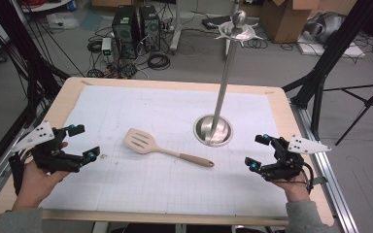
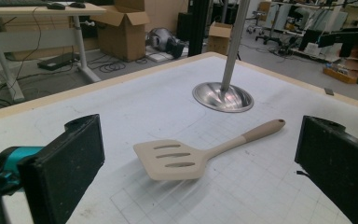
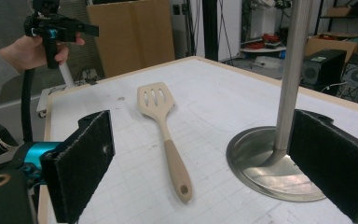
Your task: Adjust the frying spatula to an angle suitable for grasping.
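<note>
1. Left gripper (image 1: 80, 141): jaws spread wide, nothing between them. It sits at the left side of the table, clear of the paper's middle, held in the person's left hand (image 1: 34, 182). In the left gripper view the two black jaws stand far apart at the lower corners, with the spatula in the open space between them but well beyond them.
2. Right gripper (image 1: 256, 151): jaws also spread wide and holding nothing. It sits at the right side of the table in the person's right hand (image 1: 291, 187), with a grey three-cornered plate on top. In the right gripper view the jaws frame the spatula on one side and the stand's base on the other; no contact with either.
3. Spatula (image 1: 162, 148): beige, slotted blade, with a darker tan grip and a hole at the handle end. It lies flat on the gridded paper (image 1: 141, 189) near the middle of the table, between the two grippers and apart from both. The blade points towards the left gripper, the handle end towards the right gripper.
4. Metal stand (image 1: 222, 92): upright pole on a round dished base, just beyond the spatula's handle end, not touching it. Its top carries a ball and short prongs.
5. Table (image 1: 73, 87): light wooden edge shows around the paper.
6. Floor beyond the table: computer towers (image 1: 136, 29), cables, cardboard boxes.
</note>
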`<state>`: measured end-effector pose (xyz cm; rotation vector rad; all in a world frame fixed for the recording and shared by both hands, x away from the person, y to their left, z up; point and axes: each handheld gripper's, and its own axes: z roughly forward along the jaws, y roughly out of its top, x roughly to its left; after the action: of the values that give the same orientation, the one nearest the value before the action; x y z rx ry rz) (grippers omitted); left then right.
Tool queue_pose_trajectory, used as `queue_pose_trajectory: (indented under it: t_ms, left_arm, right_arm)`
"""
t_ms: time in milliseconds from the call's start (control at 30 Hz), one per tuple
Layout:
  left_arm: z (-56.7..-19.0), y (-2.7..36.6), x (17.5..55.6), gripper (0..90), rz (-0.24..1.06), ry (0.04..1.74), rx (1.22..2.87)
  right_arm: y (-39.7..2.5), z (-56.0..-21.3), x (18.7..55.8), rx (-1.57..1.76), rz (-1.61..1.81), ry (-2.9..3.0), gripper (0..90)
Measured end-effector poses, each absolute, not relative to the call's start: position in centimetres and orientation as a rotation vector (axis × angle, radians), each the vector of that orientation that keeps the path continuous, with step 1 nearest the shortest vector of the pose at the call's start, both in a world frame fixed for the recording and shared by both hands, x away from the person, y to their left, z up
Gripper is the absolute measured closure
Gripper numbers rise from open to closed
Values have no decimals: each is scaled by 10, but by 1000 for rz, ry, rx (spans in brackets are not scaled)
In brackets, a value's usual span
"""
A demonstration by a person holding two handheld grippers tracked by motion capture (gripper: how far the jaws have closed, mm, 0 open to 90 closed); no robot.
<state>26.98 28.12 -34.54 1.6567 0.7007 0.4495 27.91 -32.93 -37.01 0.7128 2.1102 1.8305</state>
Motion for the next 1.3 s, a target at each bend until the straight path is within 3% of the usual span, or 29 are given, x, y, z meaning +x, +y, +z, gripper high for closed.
queue_pose_trajectory:
  t_ms: [33, 100, 200, 633, 767, 1033, 1300]
  left_arm:
    - [-345, 281, 270, 18, 448, 701, 1657]
    - [-345, 282, 269, 18, 452, 700, 1659]
    - [-345, 282, 269, 18, 452, 702, 1659]
    - [-347, 282, 270, 18, 445, 710, 1664]
    - [-347, 281, 270, 18, 445, 710, 1663]
    - [-347, 281, 269, 18, 444, 712, 1664]
    - [-348, 284, 269, 18, 445, 720, 1663]
  right_arm:
    - [-329, -370, 280, 712, 1831, 2113, 65]
    - [-327, -371, 280, 704, 1842, 2118, 160]
    - [-325, -371, 281, 727, 1847, 2126, 177]
    - [-315, -370, 285, 658, 1862, 2198, 497]
    - [-312, -369, 286, 656, 1839, 2205, 550]
    - [-298, -366, 290, 621, 1842, 2230, 761]
    - [-278, -370, 297, 587, 1777, 2298, 879]
